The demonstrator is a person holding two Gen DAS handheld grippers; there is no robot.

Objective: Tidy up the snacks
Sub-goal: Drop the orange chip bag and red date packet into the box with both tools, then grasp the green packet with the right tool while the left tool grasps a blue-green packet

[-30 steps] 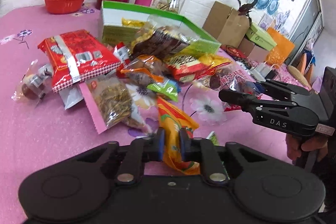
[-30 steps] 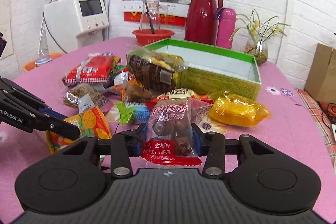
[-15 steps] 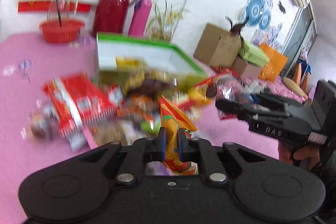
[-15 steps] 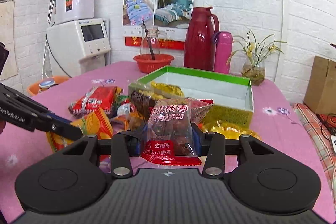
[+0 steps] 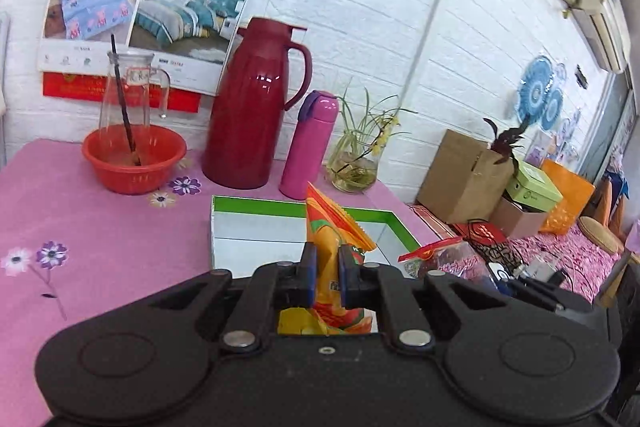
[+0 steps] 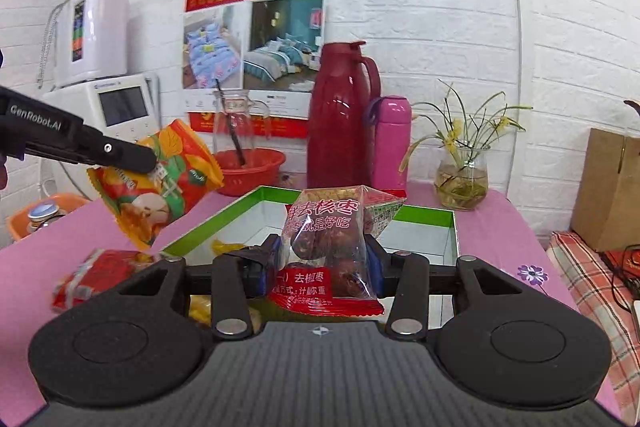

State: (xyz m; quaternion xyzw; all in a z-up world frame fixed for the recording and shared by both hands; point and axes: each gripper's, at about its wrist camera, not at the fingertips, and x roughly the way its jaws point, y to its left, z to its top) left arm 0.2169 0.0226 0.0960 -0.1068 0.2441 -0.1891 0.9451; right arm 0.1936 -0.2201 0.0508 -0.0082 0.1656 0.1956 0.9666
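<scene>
My left gripper (image 5: 327, 277) is shut on an orange and green snack packet (image 5: 334, 233), held up in front of the green-rimmed open box (image 5: 256, 205). The right wrist view shows that same packet (image 6: 160, 183) hanging from the left gripper (image 6: 136, 163) above the box's left rim (image 6: 208, 223). My right gripper (image 6: 324, 263) is shut on a clear bag of red dates (image 6: 326, 247) with a red bottom strip, held over the near part of the box. A yellow packet (image 6: 224, 247) lies inside the box.
A red thermos (image 5: 256, 107), pink bottle (image 5: 308, 143), red bowl with a glass jug (image 5: 134, 157) and a plant vase (image 5: 354, 167) stand behind the box. A red snack bag (image 6: 92, 275) lies on the pink table (image 5: 100, 227). Cardboard boxes (image 5: 464, 175) sit at the right.
Both grippers have lifted their packets off the snack pile and carried them toward the green box. The pile has dropped out of the left wrist view.
</scene>
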